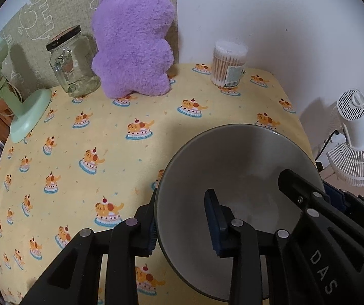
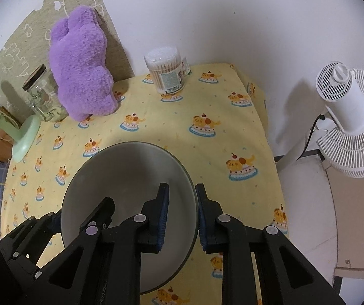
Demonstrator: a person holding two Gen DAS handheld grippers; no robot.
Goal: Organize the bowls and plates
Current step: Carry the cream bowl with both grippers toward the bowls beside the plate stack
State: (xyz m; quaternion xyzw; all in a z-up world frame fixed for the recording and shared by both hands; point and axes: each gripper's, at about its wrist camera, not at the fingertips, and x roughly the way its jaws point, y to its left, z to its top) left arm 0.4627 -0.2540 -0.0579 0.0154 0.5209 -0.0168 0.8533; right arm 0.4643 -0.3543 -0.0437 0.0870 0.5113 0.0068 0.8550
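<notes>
A grey bowl (image 1: 237, 160) with a dark outside sits over the yellow tablecloth (image 1: 100, 132). My left gripper (image 1: 184, 221) straddles its left rim, one finger outside, one inside. My right gripper (image 2: 182, 216) straddles the right rim of the same bowl (image 2: 128, 172), one finger inside, one outside. Both sets of jaws stand a little apart around the rim. Each view shows the other gripper at the bowl's far side. Whether the bowl rests on the cloth or is lifted I cannot tell.
At the back stand a purple plush toy (image 1: 133, 40), a glass jar (image 1: 72, 63) and a tub of cotton swabs (image 1: 229, 63). A green fan (image 1: 6, 94) stands at the left edge. A white fan (image 2: 352, 117) stands off the table to the right.
</notes>
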